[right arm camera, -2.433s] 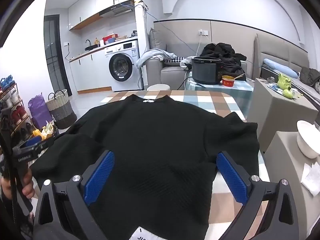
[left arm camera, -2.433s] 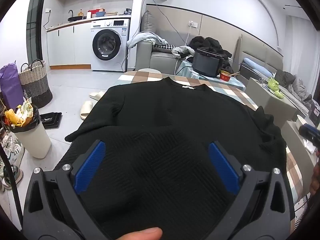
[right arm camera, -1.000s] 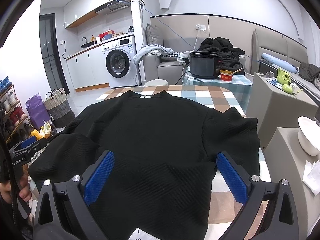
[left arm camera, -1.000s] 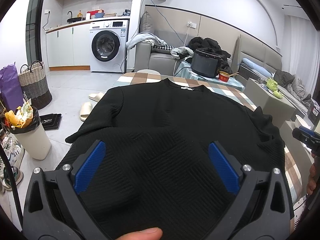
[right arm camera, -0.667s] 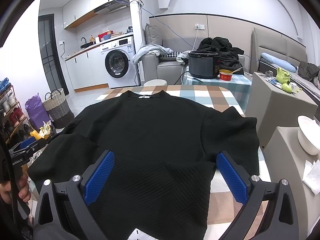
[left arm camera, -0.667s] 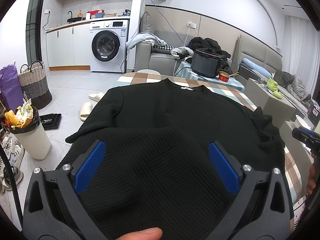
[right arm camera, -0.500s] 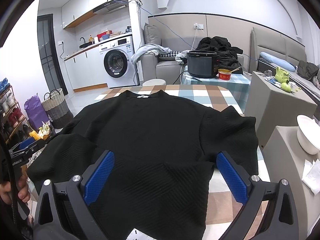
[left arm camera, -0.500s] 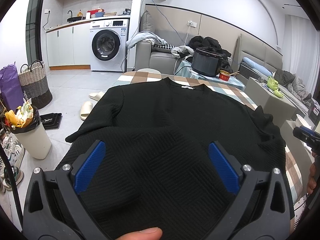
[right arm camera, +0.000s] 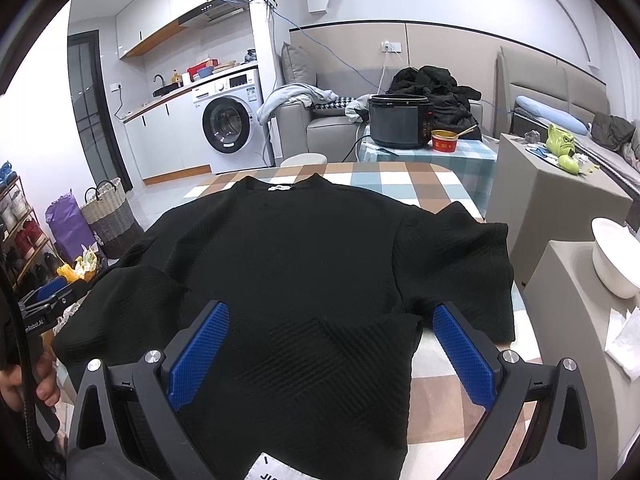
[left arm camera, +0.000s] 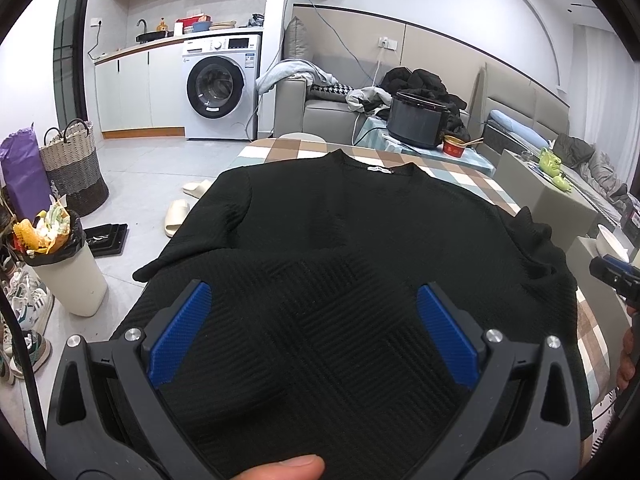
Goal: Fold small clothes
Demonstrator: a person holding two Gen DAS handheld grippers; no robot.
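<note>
A black textured sweater (left arm camera: 360,248) lies spread flat on the checked table (right arm camera: 400,180), collar at the far end, also in the right wrist view (right arm camera: 288,256). Its left sleeve hangs off the table's left edge; its right sleeve (right arm camera: 456,264) is folded down beside the body. My left gripper (left arm camera: 312,328) is open and empty, hovering over the near left part of the sweater. My right gripper (right arm camera: 328,344) is open and empty over the near hem. Each gripper shows at the other view's edge.
A white bin (left arm camera: 68,272) with rubbish, slippers (left arm camera: 176,216) and a woven basket (left arm camera: 74,168) stand on the floor at left. A black cooker (right arm camera: 400,120) and red bowl (right arm camera: 446,140) sit beyond the table. A white bowl (right arm camera: 616,256) sits on a grey stand at right.
Both grippers have stayed open and nearly still; the right one has shifted slightly, so the sweater sits a little lower and closer in its view. The sweater has not moved.
</note>
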